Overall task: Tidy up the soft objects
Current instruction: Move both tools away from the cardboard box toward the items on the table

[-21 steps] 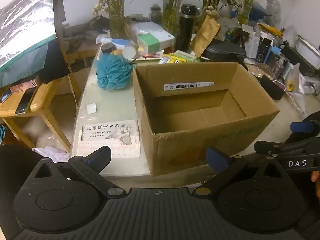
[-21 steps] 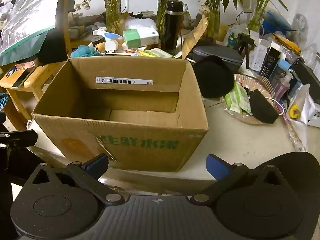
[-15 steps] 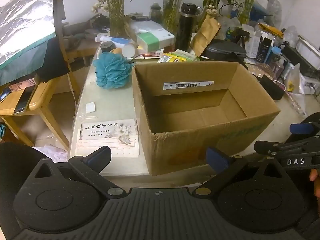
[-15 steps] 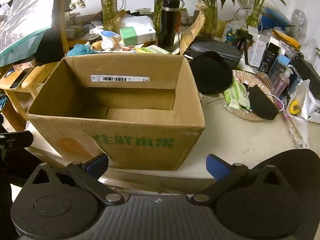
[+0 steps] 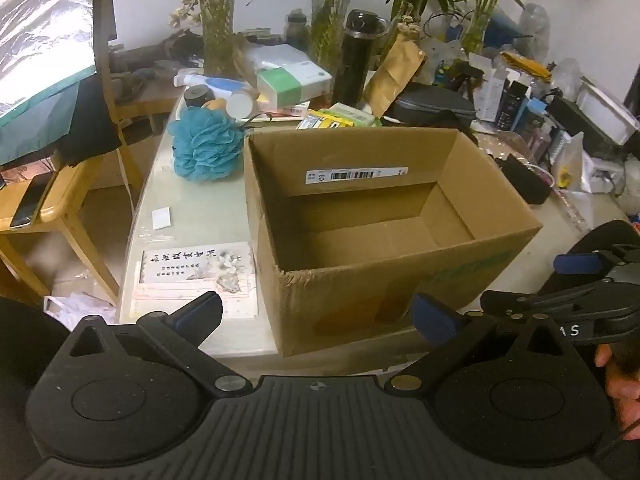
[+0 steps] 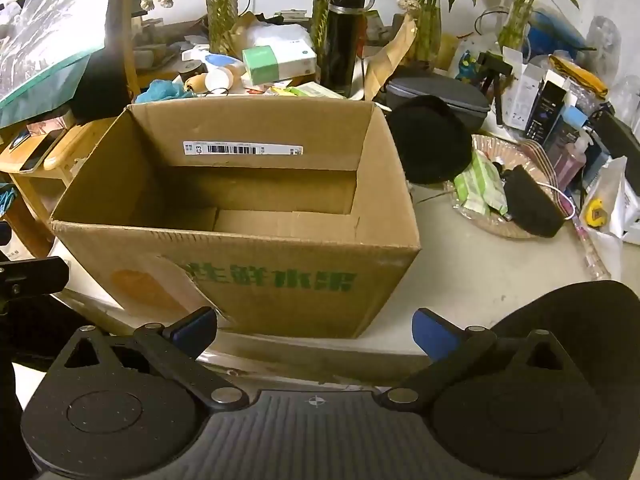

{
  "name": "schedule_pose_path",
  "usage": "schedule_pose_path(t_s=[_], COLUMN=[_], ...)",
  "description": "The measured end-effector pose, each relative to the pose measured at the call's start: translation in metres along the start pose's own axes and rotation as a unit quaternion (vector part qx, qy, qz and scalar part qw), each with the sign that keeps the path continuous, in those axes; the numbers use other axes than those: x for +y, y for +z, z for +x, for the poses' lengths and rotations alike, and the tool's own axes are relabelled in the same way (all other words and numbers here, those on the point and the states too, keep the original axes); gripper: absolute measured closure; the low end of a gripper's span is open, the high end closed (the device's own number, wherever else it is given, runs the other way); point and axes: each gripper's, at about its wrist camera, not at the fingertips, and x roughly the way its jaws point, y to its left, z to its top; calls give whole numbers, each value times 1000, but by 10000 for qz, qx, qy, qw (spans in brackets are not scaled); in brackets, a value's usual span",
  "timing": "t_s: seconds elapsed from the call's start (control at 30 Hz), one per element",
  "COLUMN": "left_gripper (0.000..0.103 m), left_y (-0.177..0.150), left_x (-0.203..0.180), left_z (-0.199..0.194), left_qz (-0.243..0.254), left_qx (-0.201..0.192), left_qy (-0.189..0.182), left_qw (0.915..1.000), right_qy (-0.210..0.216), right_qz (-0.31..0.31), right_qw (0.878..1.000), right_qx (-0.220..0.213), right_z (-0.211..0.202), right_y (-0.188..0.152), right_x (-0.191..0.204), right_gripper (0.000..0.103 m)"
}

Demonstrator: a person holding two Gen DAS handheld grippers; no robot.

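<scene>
Left claw (image 5: 316, 314) gapes empty above table edge (image 5: 240, 350), before cardboard box (image 5: 360, 304).

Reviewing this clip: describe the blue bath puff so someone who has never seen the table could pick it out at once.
Find the big open cardboard box in the middle of the table. In the left wrist view, the bath puff sits on the tabletop just beyond the box's far left corner. It is the only ruffled, teal-blue mesh ball among hard bottles and cartons.

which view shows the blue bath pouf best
The left wrist view: the blue bath pouf sits whole on the table, just left of the cardboard box. The right wrist view shows only a sliver of it behind the box's far rim.
</scene>
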Motion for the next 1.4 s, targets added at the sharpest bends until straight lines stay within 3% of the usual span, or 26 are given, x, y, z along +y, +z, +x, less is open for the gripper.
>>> schedule_pose_path(t_s=[0.27,0.8,1.07,1.4], left_gripper=[0,0,0,0], left_y=[14,24,30,40], left_x=[8,28,38,50], left_z=[-4,-10,-10,-3], left_qz=[-234,-309,-348,-298], left_qx=[-84,-408,-616,-740], left_qy=[-417,-641,-644,-427], left_qw=[9988,9966,9954,9959], right_qy=[-43,106,195,594], right_qz=[-41,168,440,705], right_qw=[9999,9982,9970,9928], right_qx=[-81,-557,-607,-760], right_z=[-6,-19,-16,-11], right_y=[7,17,28,37], right_x=[-3,-31,-51,-72], right_gripper=[0,0,0,0])
